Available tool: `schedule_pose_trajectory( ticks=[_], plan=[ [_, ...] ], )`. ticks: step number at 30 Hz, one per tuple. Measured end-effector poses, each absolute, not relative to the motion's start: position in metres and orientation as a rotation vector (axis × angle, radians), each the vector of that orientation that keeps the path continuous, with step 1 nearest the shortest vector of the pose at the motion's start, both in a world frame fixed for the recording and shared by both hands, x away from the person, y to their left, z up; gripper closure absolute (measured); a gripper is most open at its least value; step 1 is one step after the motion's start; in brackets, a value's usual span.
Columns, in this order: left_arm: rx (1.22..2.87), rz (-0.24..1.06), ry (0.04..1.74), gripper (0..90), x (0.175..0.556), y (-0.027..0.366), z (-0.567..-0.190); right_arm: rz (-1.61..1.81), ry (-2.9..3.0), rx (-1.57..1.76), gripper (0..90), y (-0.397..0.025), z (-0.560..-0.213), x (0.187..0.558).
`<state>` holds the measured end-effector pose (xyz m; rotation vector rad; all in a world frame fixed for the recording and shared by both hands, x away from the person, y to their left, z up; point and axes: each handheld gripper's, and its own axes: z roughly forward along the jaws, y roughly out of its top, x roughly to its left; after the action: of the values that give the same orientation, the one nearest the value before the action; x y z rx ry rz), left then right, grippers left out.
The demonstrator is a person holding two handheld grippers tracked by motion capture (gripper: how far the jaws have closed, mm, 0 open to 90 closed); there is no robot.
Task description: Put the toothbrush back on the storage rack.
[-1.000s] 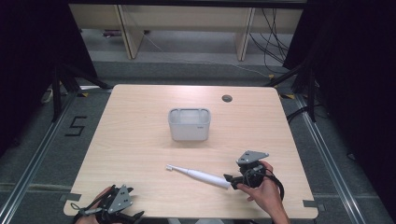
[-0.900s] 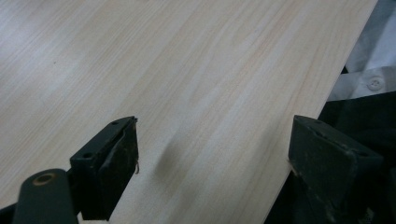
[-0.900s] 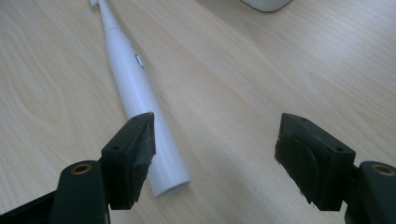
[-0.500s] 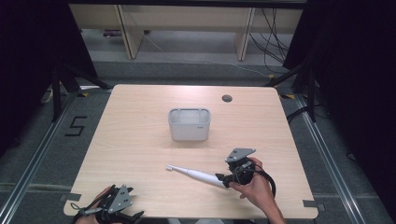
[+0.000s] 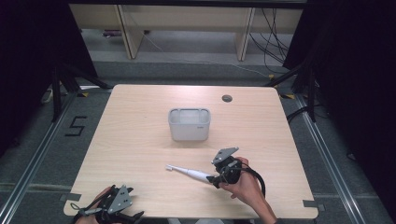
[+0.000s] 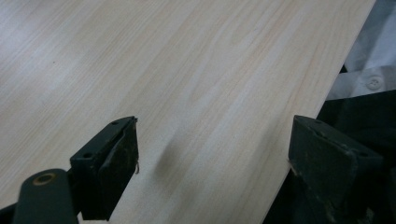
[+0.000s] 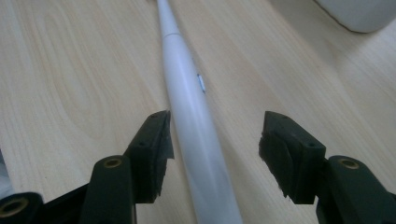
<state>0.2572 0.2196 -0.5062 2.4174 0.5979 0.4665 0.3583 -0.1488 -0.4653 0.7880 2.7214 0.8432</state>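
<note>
A white electric toothbrush [image 5: 189, 172] lies flat on the wooden table [image 5: 140, 121], its head pointing left. My right gripper [image 5: 215, 179] is at its handle end, held by a hand. In the right gripper view the toothbrush handle [image 7: 196, 126] runs between the open jaws, close to the left one, and the right gripper [image 7: 215, 140] is open around it without closing. My left gripper [image 5: 122, 215] rests at the table's front left edge. In its own view the left gripper [image 6: 210, 154] is open over bare wood.
A grey rectangular bin [image 5: 189, 123] stands upright at the table's middle; its lower corner [image 7: 359, 14] shows in the right gripper view. A round cable hole [image 5: 227, 98] sits near the far edge. White cloth [image 6: 369, 56] lies beyond the table's edge in the left gripper view.
My right gripper has moved left and forward along the table, coming over the toothbrush's handle end. The left gripper has stayed still.
</note>
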Motion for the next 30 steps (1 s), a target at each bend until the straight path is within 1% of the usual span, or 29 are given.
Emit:
schedule_pose_trajectory(
  ticks=[14, 18, 20, 21, 22, 26, 29, 30],
  plan=[
    [2.408, 0.478, 0.589, 15.9, 0.258, 0.22, -0.505, 0.699, 2.818, 0.702, 49.0, -0.119, -0.47, 0.364],
    [2.417, 0.462, 0.597, 15.9, 0.257, 0.22, -0.506, 0.673, 2.846, 0.656, 50.7, -0.115, -0.473, 0.367],
    [2.409, 0.469, 0.606, 15.9, 0.257, 0.22, -0.506, 0.661, 2.85, 0.689, 50.8, -0.114, -0.474, 0.366],
    [2.415, 0.476, 0.583, 15.9, 0.258, 0.22, -0.505, 0.656, 2.862, 0.678, 51.9, -0.114, -0.474, 0.367],
    [2.41, 0.46, 0.601, 15.9, 0.256, 0.219, -0.506, 0.652, 2.86, 0.685, 52.7, -0.113, -0.475, 0.367],
    [2.401, 0.479, 0.602, 15.9, 0.258, 0.219, -0.506, 0.64, 2.883, 0.627, 54.9, -0.11, -0.476, 0.372],
    [2.418, 0.475, 0.588, 15.9, 0.258, 0.22, -0.506, 0.589, 2.911, 0.692, 56.3, -0.105, -0.476, 0.372],
    [2.4, 0.471, 0.609, 15.9, 0.257, 0.22, -0.506, 0.602, 2.917, 0.577, 56.7, -0.104, -0.477, 0.378]
  ],
)
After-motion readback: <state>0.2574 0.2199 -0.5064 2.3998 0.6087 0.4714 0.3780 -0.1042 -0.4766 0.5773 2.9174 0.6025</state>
